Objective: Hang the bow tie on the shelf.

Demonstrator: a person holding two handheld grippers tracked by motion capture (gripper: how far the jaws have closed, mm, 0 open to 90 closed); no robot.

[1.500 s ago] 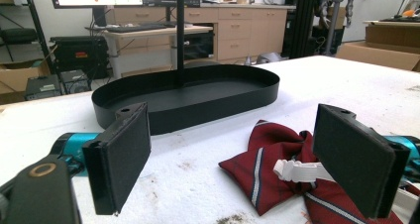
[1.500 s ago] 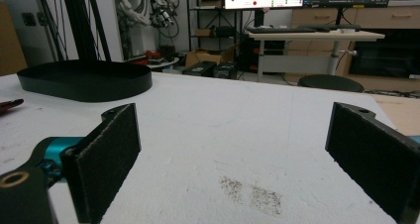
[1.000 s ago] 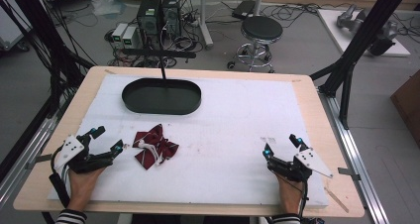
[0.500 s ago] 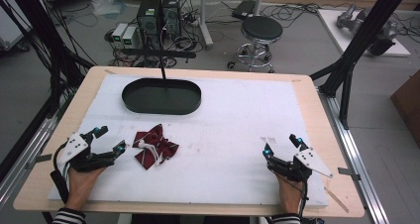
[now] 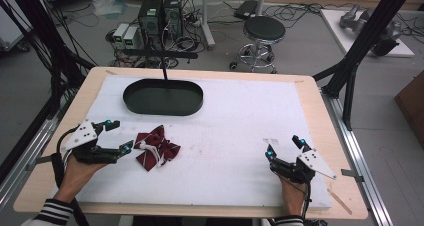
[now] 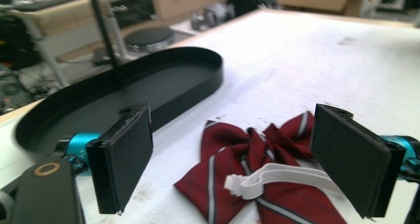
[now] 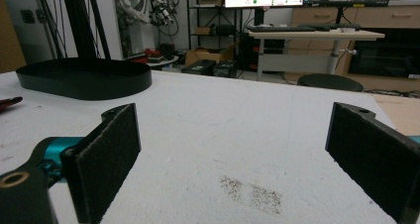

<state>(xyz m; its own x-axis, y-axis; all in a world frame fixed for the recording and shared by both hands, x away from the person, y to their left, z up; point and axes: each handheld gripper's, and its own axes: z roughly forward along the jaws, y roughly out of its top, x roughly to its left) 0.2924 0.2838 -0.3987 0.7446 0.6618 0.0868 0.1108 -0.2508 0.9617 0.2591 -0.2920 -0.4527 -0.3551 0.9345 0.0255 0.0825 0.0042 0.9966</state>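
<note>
A dark red striped bow tie (image 5: pixel 156 148) with a white strap lies on the white foam mat, left of centre. In the left gripper view the bow tie (image 6: pixel 257 177) sits low between the wide jaws, its white strap (image 6: pixel 277 177) on top. My left gripper (image 5: pixel 118 136) is open, just left of the bow tie and apart from it. A black oval tray (image 5: pixel 163 97) stands empty at the back left; its rim (image 6: pixel 163 92) lies beyond the bow tie. My right gripper (image 5: pixel 285 147) is open at the front right, with bare mat between its pads (image 7: pixel 106 159).
The white foam mat (image 5: pixel 240 121) covers most of the wooden table (image 5: pixel 320 106). A black post (image 5: pixel 164 68) rises behind the tray. Black frame legs stand at the table's left and right sides. A stool (image 5: pixel 264 31) and computer boxes sit on the floor beyond.
My left gripper has edged slightly toward the bow tie. The right gripper and the bow tie have not moved.
</note>
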